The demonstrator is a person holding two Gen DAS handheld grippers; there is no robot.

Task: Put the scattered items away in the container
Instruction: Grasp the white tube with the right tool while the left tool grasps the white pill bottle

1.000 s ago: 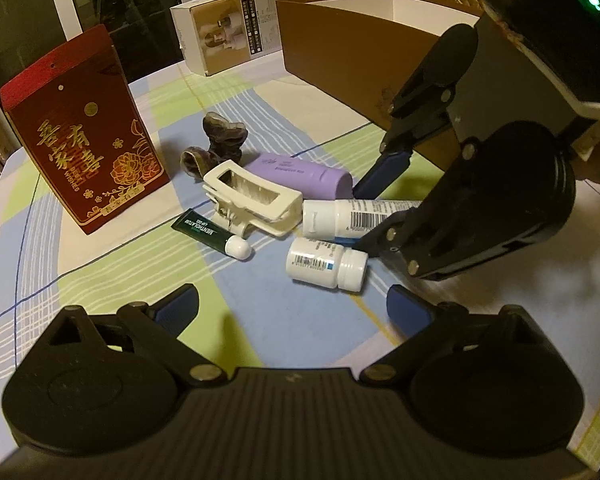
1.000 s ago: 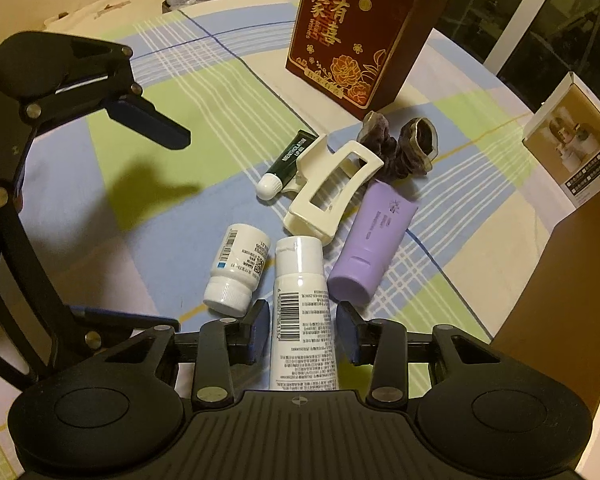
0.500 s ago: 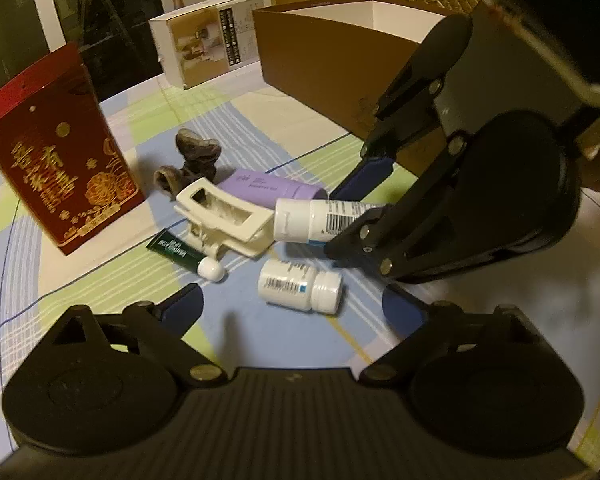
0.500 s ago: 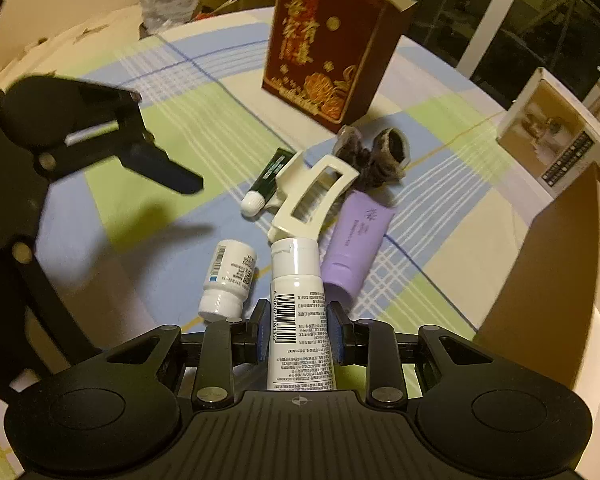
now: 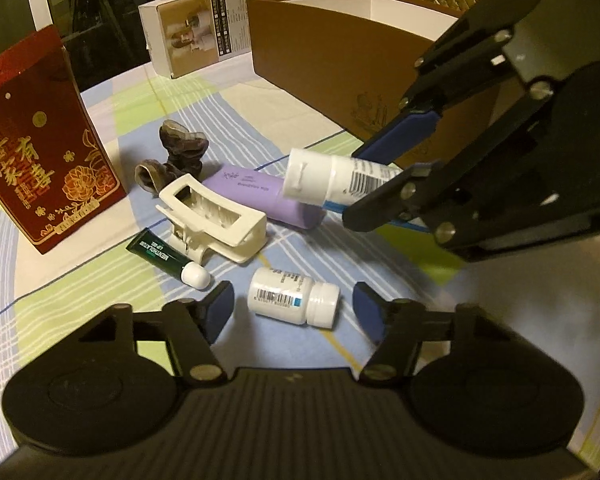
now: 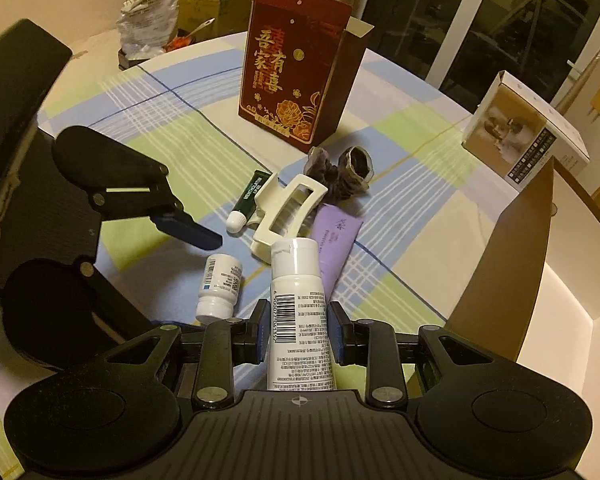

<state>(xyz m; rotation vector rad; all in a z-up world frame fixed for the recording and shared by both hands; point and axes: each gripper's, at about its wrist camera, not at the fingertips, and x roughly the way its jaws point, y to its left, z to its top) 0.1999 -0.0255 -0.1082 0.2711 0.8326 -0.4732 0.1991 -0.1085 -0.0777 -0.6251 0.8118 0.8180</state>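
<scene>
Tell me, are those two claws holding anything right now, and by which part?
The right gripper clamps the white tube around its middle. The left gripper holds nothing; its jaws are closing around the small white bottle.

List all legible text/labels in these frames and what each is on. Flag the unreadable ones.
"喜", "家有喜": gold characters on the red box.
"MENTHOLATUM LIP": green lip balm tube; the rest is too small.
White tube: barcode with digits and fine print, too small.
Small white bottle: barcode and label, unreadable.
Purple tube: script and a line of print, blurred.
White carton: text panel, too small.
</scene>
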